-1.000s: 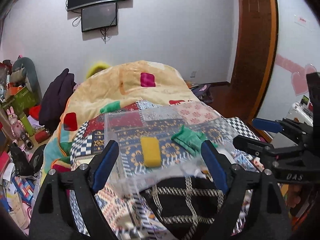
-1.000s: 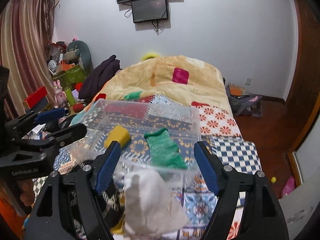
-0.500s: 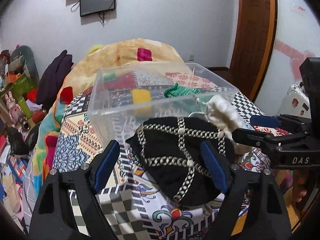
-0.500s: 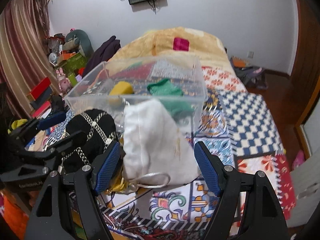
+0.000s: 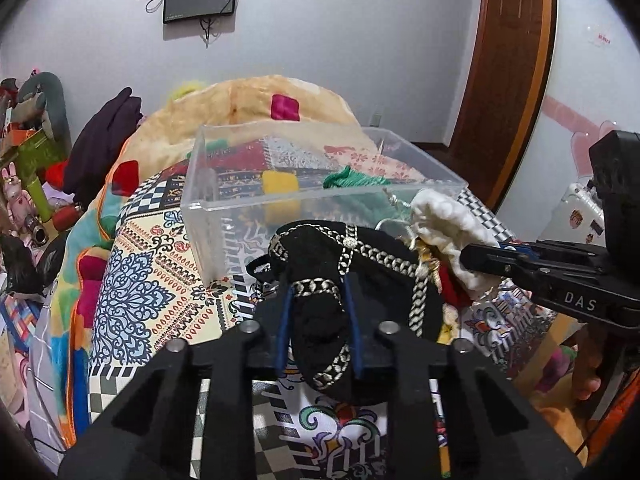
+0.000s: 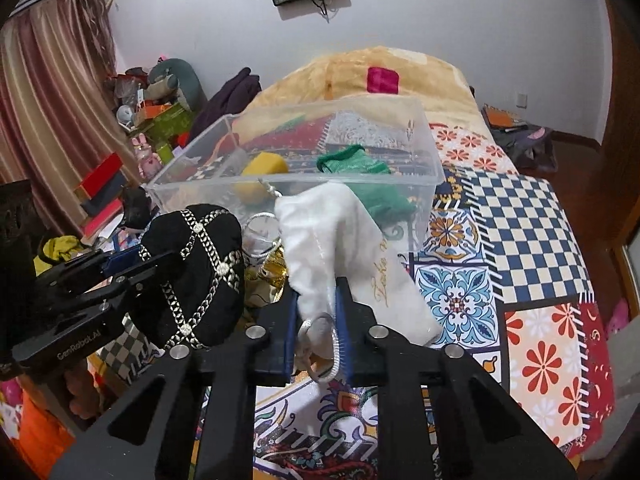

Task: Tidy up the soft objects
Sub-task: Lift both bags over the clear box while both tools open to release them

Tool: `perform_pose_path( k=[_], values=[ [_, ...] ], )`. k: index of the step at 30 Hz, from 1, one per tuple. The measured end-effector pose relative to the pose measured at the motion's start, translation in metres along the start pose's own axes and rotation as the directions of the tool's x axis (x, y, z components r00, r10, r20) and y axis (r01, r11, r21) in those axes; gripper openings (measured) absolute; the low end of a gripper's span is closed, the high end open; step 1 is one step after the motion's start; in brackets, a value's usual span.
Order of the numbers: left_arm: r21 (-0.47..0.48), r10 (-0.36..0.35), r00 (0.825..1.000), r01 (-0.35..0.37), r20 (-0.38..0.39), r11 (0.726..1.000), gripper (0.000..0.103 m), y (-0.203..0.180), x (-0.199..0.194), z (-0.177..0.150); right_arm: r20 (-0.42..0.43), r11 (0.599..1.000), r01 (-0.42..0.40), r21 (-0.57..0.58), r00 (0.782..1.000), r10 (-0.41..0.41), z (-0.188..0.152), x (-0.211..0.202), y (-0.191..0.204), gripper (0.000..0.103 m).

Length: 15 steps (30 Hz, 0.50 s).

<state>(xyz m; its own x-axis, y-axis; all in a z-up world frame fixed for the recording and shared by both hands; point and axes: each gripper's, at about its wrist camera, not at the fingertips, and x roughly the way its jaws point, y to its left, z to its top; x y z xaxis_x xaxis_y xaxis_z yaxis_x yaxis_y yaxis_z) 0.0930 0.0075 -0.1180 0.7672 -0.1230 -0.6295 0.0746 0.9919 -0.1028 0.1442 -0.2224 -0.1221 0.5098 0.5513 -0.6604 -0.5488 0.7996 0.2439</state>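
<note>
My left gripper [image 5: 318, 332] is shut on a black pouch with silver chain trim [image 5: 352, 264], which also shows in the right wrist view [image 6: 200, 264]. My right gripper [image 6: 314, 328] is shut on a white drawstring bag [image 6: 344, 256], seen from the left as a white bundle [image 5: 448, 220]. Both lie on the patterned bedspread just in front of a clear plastic bin [image 5: 224, 208] that holds a yellow sponge [image 5: 280, 182] and a green cloth [image 5: 360, 178]. A gold item [image 6: 274, 270] lies between the two bags.
The bed's peach blanket [image 5: 248, 104] is heaped behind the bin. Cluttered shelves and toys [image 6: 152, 120] stand on the left, a wooden door [image 5: 508, 72] on the right. A dark garment [image 5: 104, 140] hangs by the bed. The checked bedspread [image 6: 520, 232] stretches to the right.
Both grippers have closed, the left on the black pouch and the right on the white bag. They moved down and nearer to the bags in front of the bin.
</note>
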Motion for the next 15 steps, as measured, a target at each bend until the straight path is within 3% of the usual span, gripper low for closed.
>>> perform_pose_path(
  k=[15],
  values=[
    [-0.006,0.002,0.987,-0.001,0.162,1.0,0.017,0.01,-0.058,0.028,0.17,1.0,-0.011,-0.007,0.985,0.012,0.015,-0.05,0.004,0.009]
  ],
)
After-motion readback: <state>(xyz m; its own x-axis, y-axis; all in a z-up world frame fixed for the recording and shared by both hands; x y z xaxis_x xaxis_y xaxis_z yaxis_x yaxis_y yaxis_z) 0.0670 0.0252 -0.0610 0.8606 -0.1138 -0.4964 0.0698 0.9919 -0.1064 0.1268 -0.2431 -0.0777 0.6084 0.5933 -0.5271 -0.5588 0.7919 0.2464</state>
